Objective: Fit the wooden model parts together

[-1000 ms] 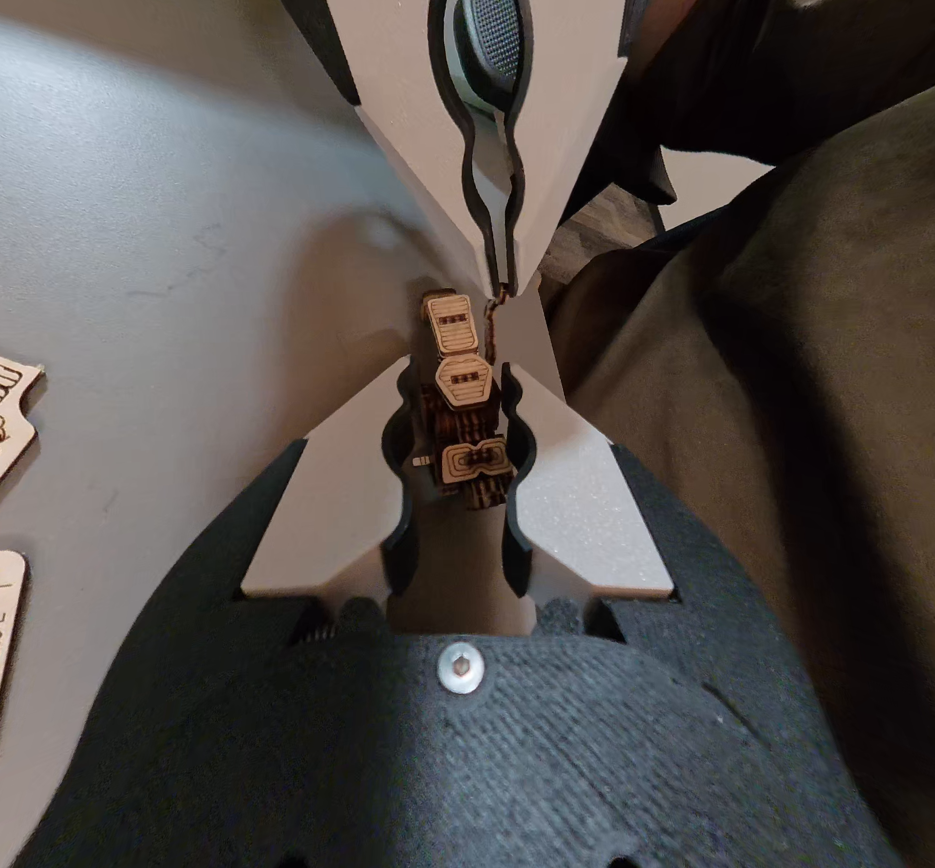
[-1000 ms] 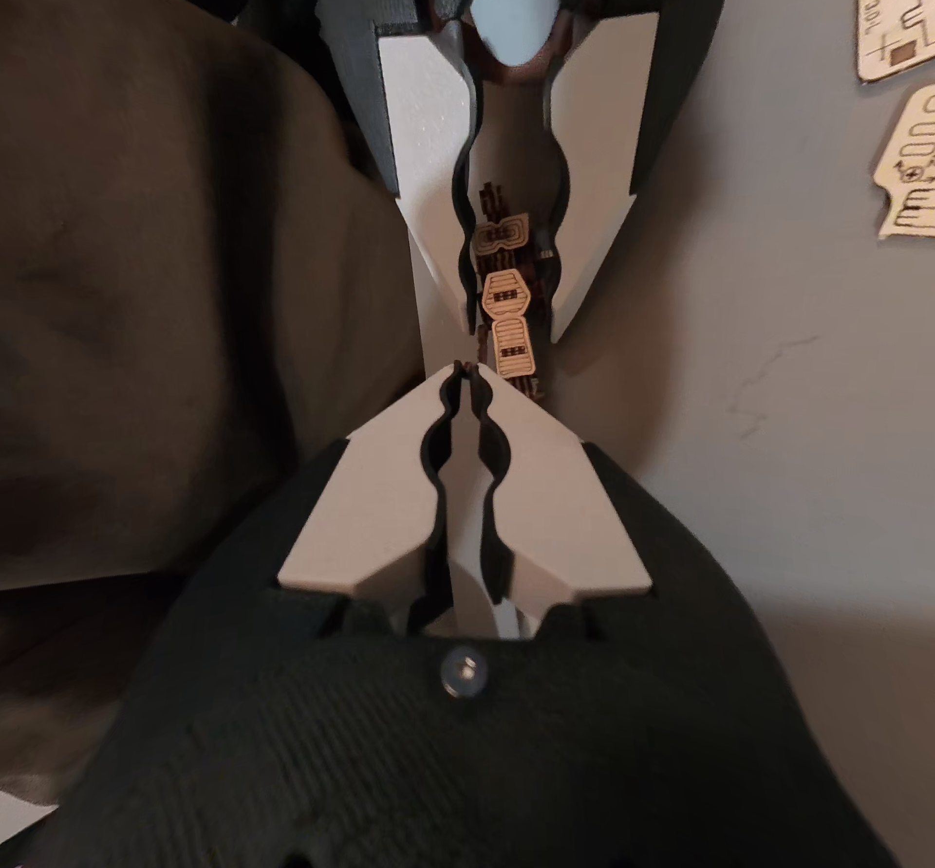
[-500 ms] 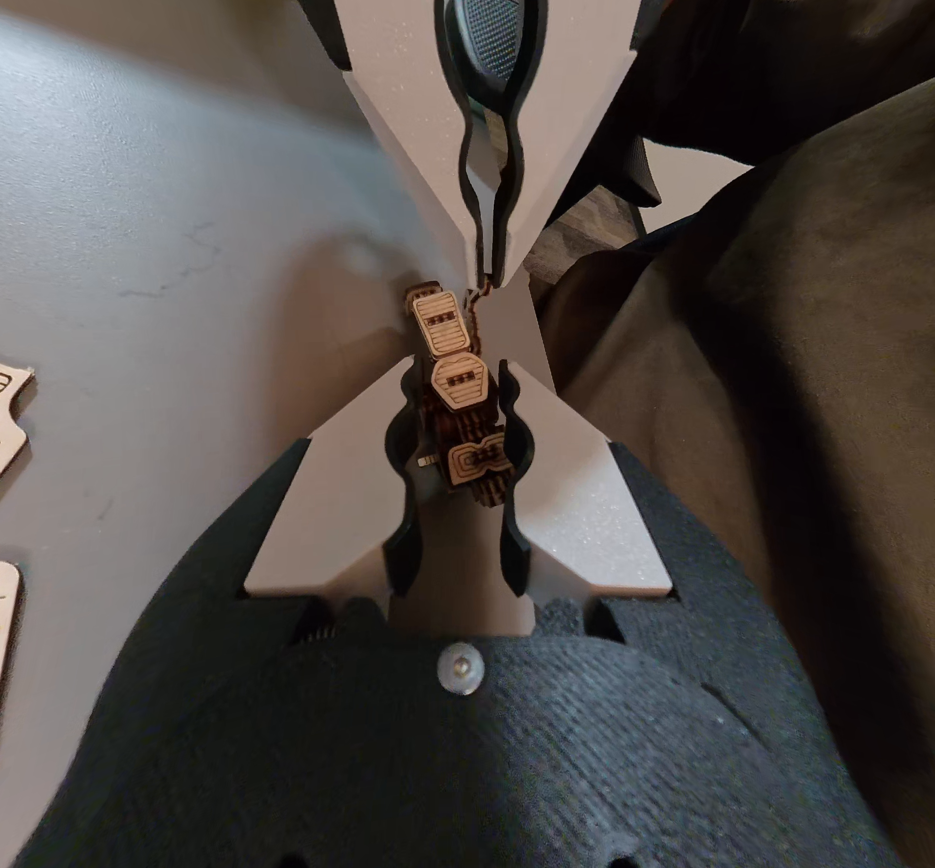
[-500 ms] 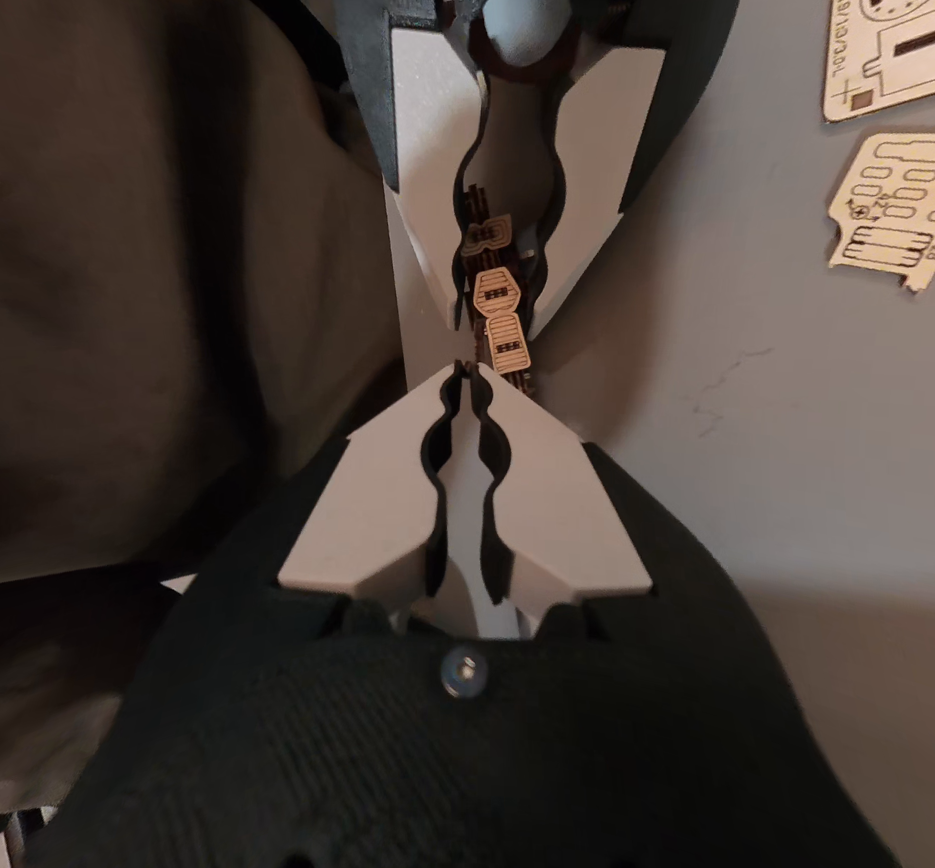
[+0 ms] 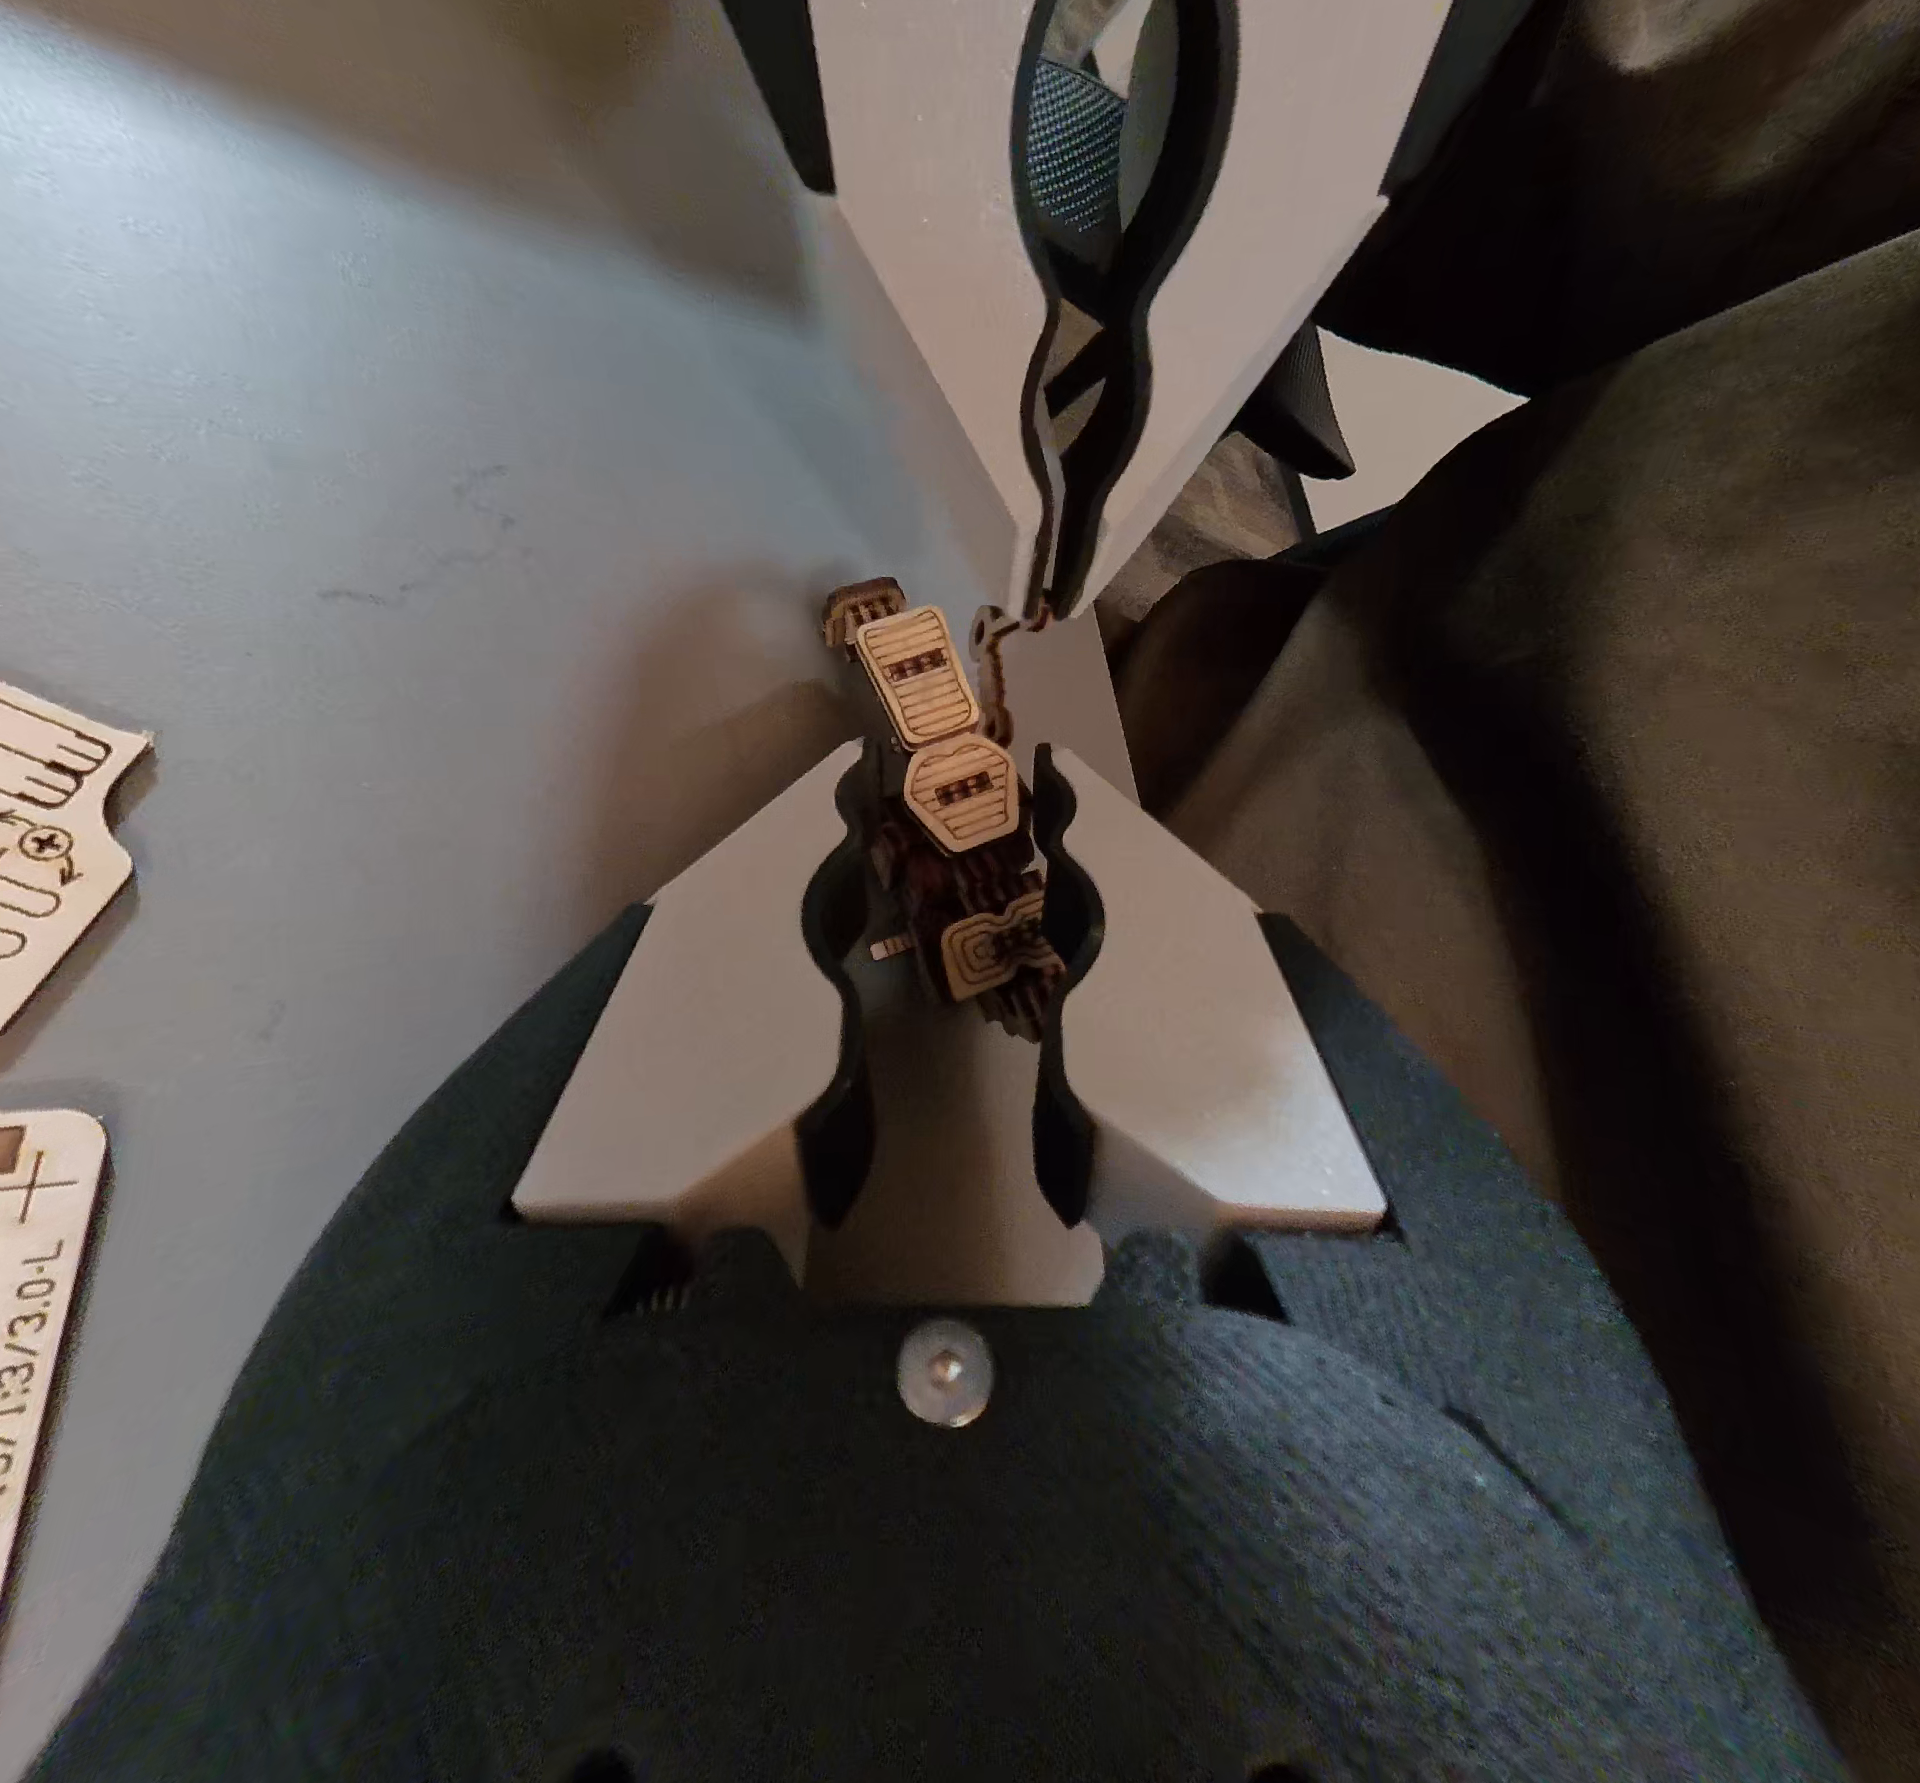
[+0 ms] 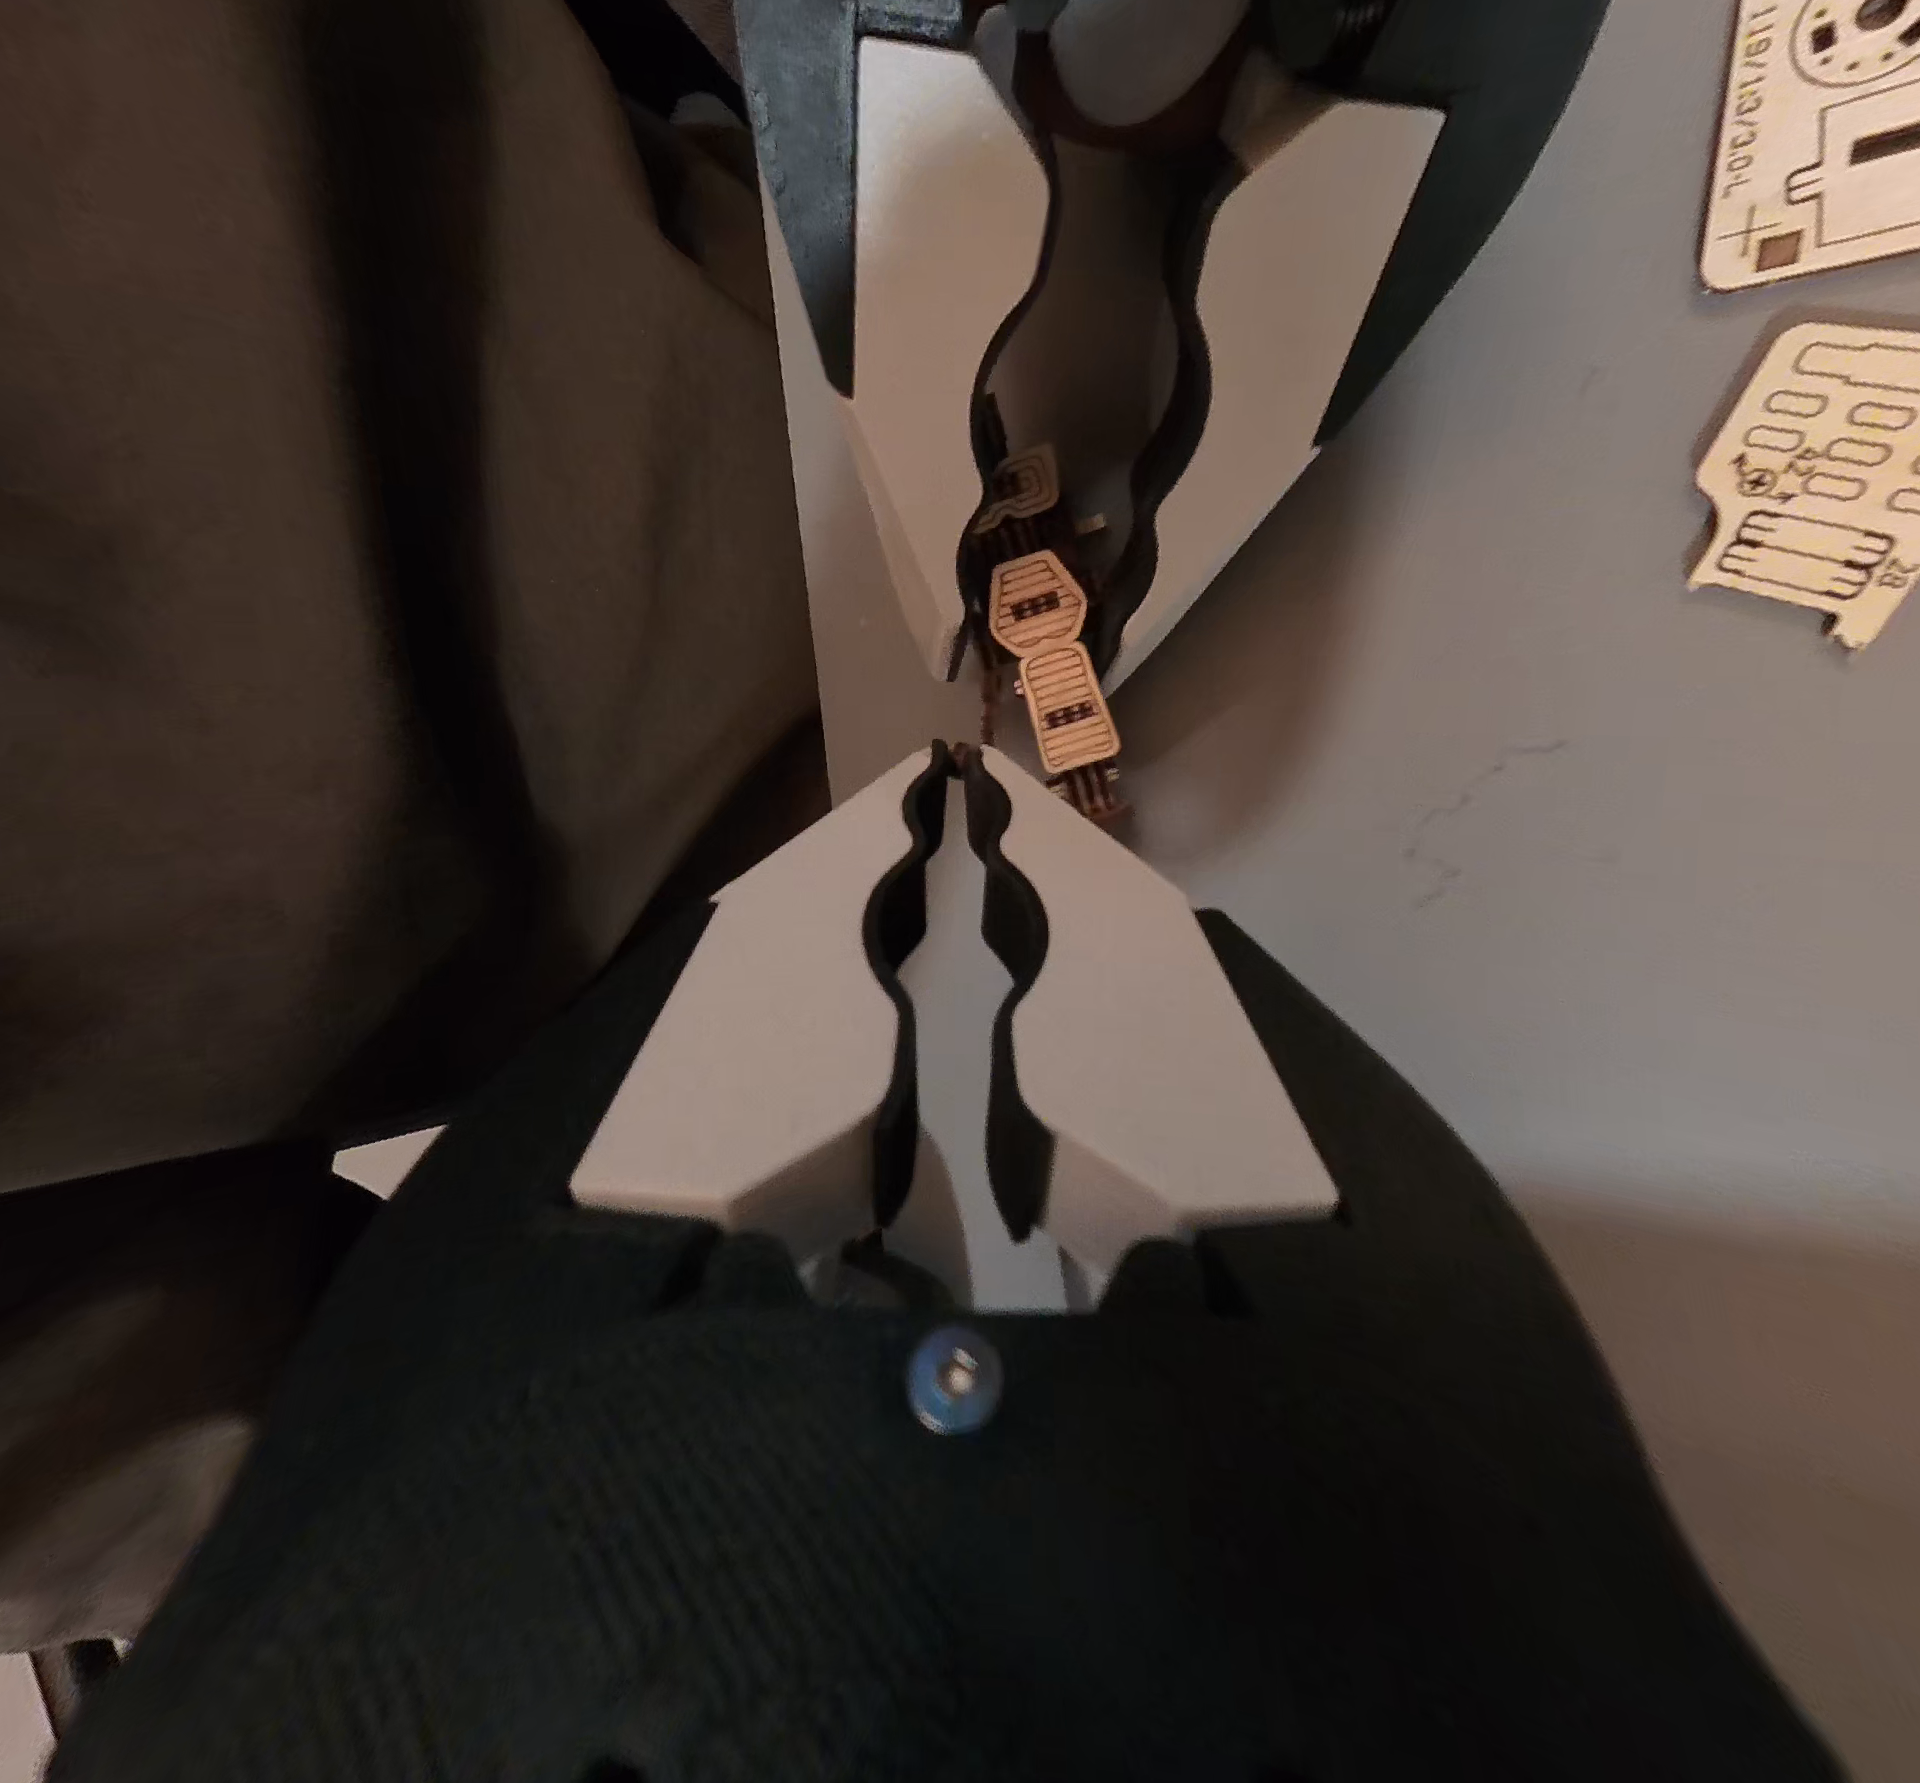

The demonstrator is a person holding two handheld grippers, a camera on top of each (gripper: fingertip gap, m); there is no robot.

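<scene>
My left gripper [image 5: 948,767] is shut on a small wooden model [image 5: 961,793], a dark slatted body with pale engraved plates on top. It sticks out past the fingertips above the grey table [image 5: 416,445]. My right gripper [image 6: 958,754] faces it tip to tip and is shut on a thin dark wooden strip [image 6: 985,710]. The strip [image 5: 994,684] lies along the right side of the model's outer end, seen edge-on. In the right wrist view the model [image 6: 1039,611] sits between the left gripper's fingers [image 6: 904,445]. In the left wrist view the right gripper [image 5: 1049,606] comes in from the top.
Pale laser-cut wooden sheets lie on the table: two at the left [image 5: 52,829] [image 5: 31,1318] in the left wrist view, the same two at the upper right [image 6: 1829,71] [image 6: 1808,486] in the right wrist view. A person's dark olive clothing [image 5: 1558,850] [image 6: 312,486] fills the side past the table edge. The grippers are tip to tip, or close to it.
Both grippers have shifted together over the table, so the sheets show more. The model's outer end tilts a little more to the left. Both grips are unchanged.
</scene>
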